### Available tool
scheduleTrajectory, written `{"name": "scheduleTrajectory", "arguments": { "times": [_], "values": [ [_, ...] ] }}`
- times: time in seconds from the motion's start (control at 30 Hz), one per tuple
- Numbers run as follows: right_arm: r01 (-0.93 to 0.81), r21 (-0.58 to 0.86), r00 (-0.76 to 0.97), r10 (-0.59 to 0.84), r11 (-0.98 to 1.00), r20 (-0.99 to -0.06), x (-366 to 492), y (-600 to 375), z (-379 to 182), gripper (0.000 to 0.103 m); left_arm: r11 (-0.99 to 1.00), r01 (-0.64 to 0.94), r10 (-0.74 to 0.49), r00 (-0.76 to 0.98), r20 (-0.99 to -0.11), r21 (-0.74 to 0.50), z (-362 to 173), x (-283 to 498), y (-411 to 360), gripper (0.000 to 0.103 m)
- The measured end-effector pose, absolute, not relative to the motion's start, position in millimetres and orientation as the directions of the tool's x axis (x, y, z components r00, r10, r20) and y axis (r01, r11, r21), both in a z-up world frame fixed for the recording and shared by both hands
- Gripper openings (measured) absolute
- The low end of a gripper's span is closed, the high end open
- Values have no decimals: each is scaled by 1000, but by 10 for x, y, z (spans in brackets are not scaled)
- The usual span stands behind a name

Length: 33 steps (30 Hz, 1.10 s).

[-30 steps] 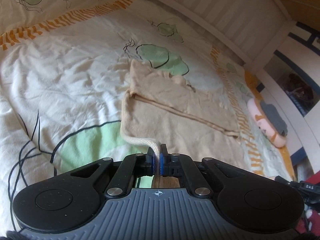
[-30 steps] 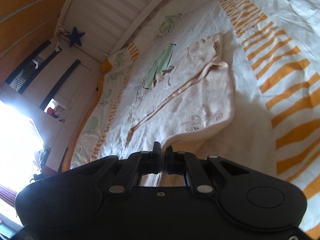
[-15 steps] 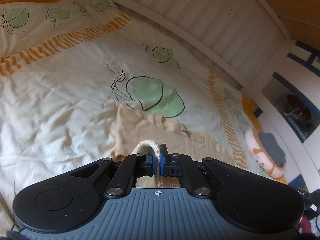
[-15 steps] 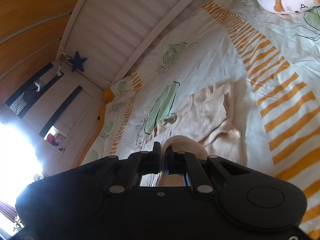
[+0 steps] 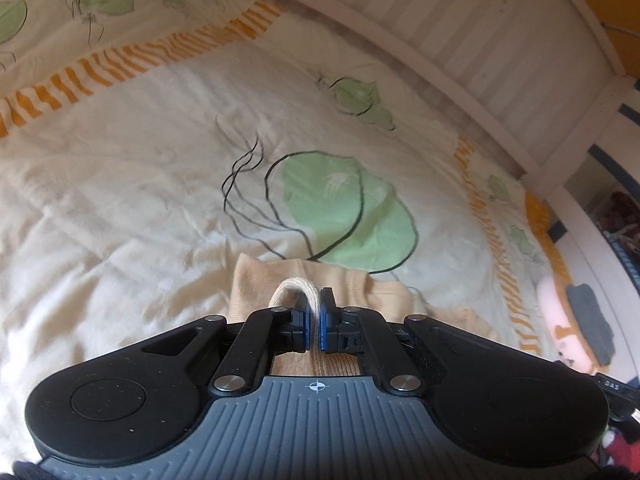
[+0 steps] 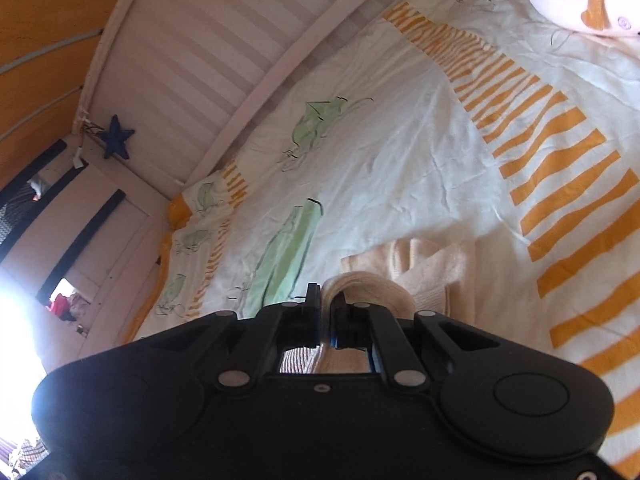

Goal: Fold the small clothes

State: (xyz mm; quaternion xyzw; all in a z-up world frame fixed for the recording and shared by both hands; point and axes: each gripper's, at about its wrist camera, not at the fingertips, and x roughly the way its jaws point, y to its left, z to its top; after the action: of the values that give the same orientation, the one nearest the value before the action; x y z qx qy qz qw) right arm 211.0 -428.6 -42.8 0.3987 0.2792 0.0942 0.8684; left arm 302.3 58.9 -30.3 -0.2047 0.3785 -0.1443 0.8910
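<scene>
Evidently the small cream-beige knit garment [image 5: 276, 280] is soft, light and floppy: its ribbed hem [image 5: 294, 290] arches limply over the left gripper [image 5: 315, 330], whose blue-padded fingers [image 5: 327, 330] are nearly closed, pinching that edge. In the right wrist view the same hem [image 6: 372, 286] curls over the right gripper [image 6: 326, 324], its fingers likewise clamped on the fabric with only the cloth's thickness between them. The rest of the garment lies just beyond both grippers on the bed, partly doubled over itself. Being so limp, it will likely sag between the two grips, so hem corners look the best places to hold. Underneath spreads a crumpled white cotton duvet [image 5: 120, 200] printed with green leaves and orange stripes. A pink-and-orange plush toy [image 6: 580, 0] rests far right, near the white slatted bed rail [image 5: 460, 28].
</scene>
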Motion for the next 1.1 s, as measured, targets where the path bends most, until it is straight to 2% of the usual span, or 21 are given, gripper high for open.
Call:
{"name": "scheduleTrajectory", "arguments": {
  "times": [0.23, 0.33, 0.4, 0.43, 0.47, 0.5, 0.53, 0.57, 0.6, 0.67, 0.77, 0.9, 1.1],
  "values": [
    [114, 719, 800, 365, 686, -476, 2309, -4284, -700, 13, 893, 45, -367, 648, -667, -447, -641, 3306, 552, 5],
    [134, 694, 793, 343, 708, -503, 2366, -4290, -767, 19, 891, 56, -372, 659, -653, -451, -719, 3363, 555, 7],
    [134, 676, 796, 327, 725, -509, 2375, -4287, -791, 20, 879, 75, -400, 652, -644, -470, -746, 3393, 569, 26],
    [131, 669, 798, 322, 732, -509, 2386, -4293, -791, 20, 871, 83, -416, 650, -636, -484, -740, 3396, 573, 45],
    [126, 658, 803, 313, 742, -507, 2382, -4290, -777, 27, 868, 89, -419, 661, -622, -489, -718, 3378, 581, 63],
    [115, 644, 812, 301, 757, -500, 2357, -4281, -749, 45, 876, 87, -401, 679, -615, -475, -679, 3346, 585, 71],
    [102, 621, 826, 281, 777, -488, 2334, -4265, -702, 54, 890, 86, -374, 702, -607, -448, -625, 3304, 582, 78],
    [83, 597, 844, 262, 798, -468, 2294, -4247, -645, 71, 905, 94, -348, 724, -596, -414, -550, 3253, 573, 79],
    [69, 571, 860, 242, 818, -449, 2248, -4230, -588, 80, 917, 106, -332, 737, -588, -384, -485, 3206, 559, 81],
    [48, 520, 877, 213, 853, -431, 2172, -4183, -462, 80, 936, 134, -312, 748, -586, -327, -377, 3107, 510, 90],
    [4, 444, 877, 210, 896, -433, 2083, -4037, -333, 80, 950, 209, -309, 753, -581, -233, -279, 2898, 377, 92],
    [-79, 294, 860, 214, 953, -464, 1973, -3674, -295, 81, 947, 306, -298, 720, -627, -98, -382, 2676, 123, 93],
    [-180, 197, 792, 261, 964, -552, 1987, -3235, -441, 81, 935, 347, -298, 660, -689, -72, -636, 2678, -44, 93]
  ]
}}
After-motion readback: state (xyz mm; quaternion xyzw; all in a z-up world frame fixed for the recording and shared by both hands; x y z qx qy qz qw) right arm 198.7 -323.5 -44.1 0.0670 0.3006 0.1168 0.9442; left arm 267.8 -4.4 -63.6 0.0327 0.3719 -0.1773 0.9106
